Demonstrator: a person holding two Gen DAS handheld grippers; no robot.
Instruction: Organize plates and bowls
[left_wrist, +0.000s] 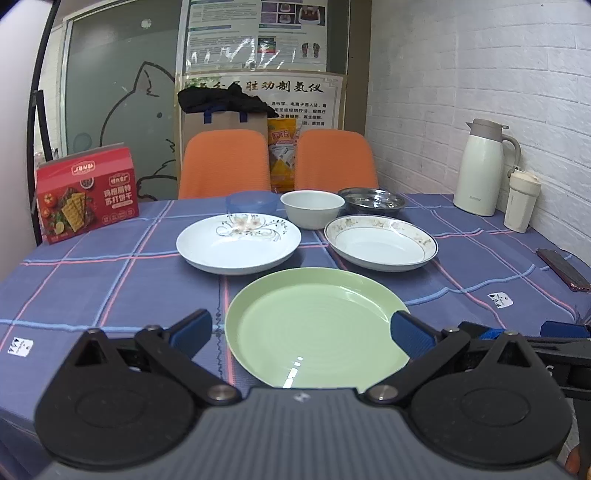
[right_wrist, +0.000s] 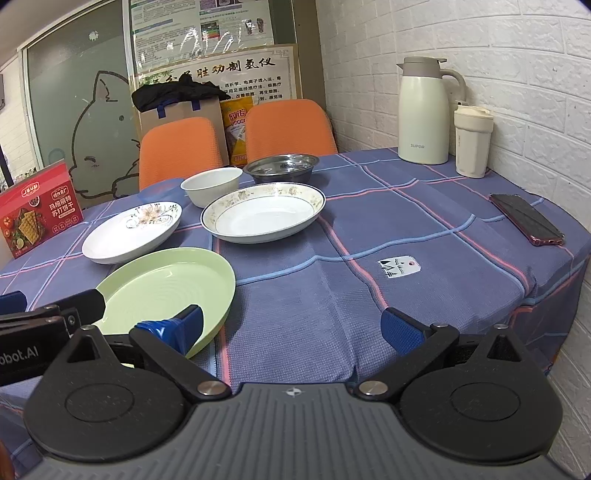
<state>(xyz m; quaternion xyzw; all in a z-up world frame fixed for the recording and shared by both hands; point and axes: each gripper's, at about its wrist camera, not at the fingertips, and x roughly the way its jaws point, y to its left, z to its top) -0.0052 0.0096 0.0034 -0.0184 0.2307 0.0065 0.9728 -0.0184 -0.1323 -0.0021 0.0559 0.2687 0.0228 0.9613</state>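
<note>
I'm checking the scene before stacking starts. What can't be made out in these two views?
- Blue bowl: left view shows only part, behind the flowered plate; unseen in the right view.
- Green plate: near rim hidden by both claws.
- Steel bowl: contents unclear, glare.
- Poster text: too small.

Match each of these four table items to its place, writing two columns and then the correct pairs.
Column A:
1. green plate
2. steel bowl
3. phone
4. cracker box

Column B:
a. far left edge of the table
b. nearest, in front of the open left gripper
c. right side of the cloth, lying flat
d. back row, before the right-hand orange chair

Pairs: 1-b, 2-d, 3-c, 4-a
</note>
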